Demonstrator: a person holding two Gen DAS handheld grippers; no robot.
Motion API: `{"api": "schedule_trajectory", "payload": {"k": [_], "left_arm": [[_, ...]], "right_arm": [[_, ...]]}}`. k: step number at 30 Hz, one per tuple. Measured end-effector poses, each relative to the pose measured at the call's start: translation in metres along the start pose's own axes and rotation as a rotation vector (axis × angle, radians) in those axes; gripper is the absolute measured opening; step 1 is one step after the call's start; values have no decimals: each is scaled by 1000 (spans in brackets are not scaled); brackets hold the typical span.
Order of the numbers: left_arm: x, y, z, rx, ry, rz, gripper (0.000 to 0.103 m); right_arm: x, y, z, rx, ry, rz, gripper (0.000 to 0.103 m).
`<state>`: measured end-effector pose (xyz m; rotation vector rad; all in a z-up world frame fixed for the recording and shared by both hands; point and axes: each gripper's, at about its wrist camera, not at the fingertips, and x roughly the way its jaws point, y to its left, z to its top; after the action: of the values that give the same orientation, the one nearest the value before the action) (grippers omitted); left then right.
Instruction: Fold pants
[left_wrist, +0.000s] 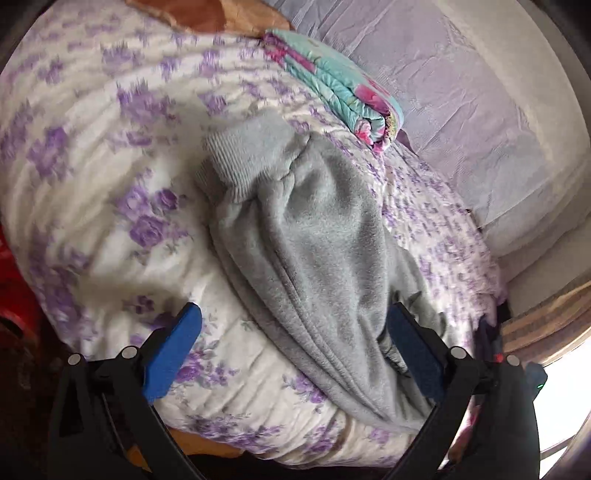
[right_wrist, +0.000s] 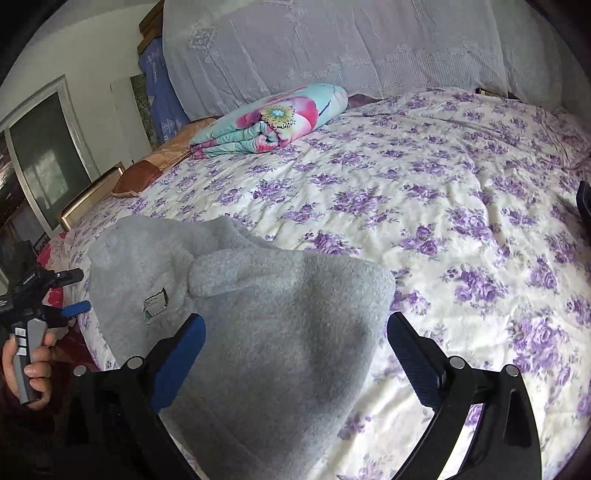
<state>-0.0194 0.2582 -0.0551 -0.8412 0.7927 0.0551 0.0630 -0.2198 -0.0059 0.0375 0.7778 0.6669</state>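
Grey fleece pants (left_wrist: 314, 236) lie in a bunched heap on the bed with the purple-flowered sheet (left_wrist: 92, 206); a ribbed cuff (left_wrist: 236, 162) points away from me. My left gripper (left_wrist: 295, 321) is open and empty, its blue pads either side of the near end of the pants. In the right wrist view the pants (right_wrist: 266, 332) lie near the bed's left edge with a sewn label (right_wrist: 155, 301) showing. My right gripper (right_wrist: 295, 328) is open over them, holding nothing. The left gripper (right_wrist: 70, 291) shows there at far left, held in a hand beside the pants.
A folded turquoise and pink quilt (right_wrist: 269, 122) lies at the head of the bed, also in the left wrist view (left_wrist: 340, 88). A pale lace curtain (right_wrist: 332, 48) hangs behind. Brown pillow (right_wrist: 147, 170) and a window (right_wrist: 44, 147) are at left. Open sheet (right_wrist: 443, 221) spreads right.
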Motion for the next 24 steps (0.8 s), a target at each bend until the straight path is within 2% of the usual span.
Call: {"api": "schedule_trajectory", "payload": {"k": [1, 4, 8, 11, 13, 15, 17, 18, 19, 21, 24], "left_arm": [[9, 3, 2, -24, 15, -10, 98], [19, 0, 10, -32, -13, -34, 98], [29, 9, 27, -125, -28, -98, 98], [37, 6, 36, -131, -42, -86, 98], [41, 3, 39, -119, -52, -59, 98], [40, -1, 38, -104, -67, -73, 97], [34, -2, 34, -89, -93, -92, 78], [31, -2, 31, -81, -99, -102, 57], [28, -3, 30, -63, -110, -109, 42], [17, -13, 27, -5, -148, -97, 27], [-1, -43, 18, 123, -202, -68, 24]], "right_arm": [[-1, 2, -2, 2, -6, 8, 99], [-8, 10, -5, -13, -29, -4, 99], [-18, 12, -7, -16, -55, 33, 99], [-22, 12, -8, 0, -59, 73, 99], [-23, 12, -11, 1, -59, 71, 99], [-24, 11, -13, -3, -57, 64, 99], [-27, 8, -17, -2, -59, 60, 99], [-29, 6, -18, 0, -62, 55, 99], [-31, 3, -20, 4, -66, 44, 99], [-35, -3, -23, 14, -76, 25, 99], [-38, -13, -25, 33, -82, -5, 99]]}}
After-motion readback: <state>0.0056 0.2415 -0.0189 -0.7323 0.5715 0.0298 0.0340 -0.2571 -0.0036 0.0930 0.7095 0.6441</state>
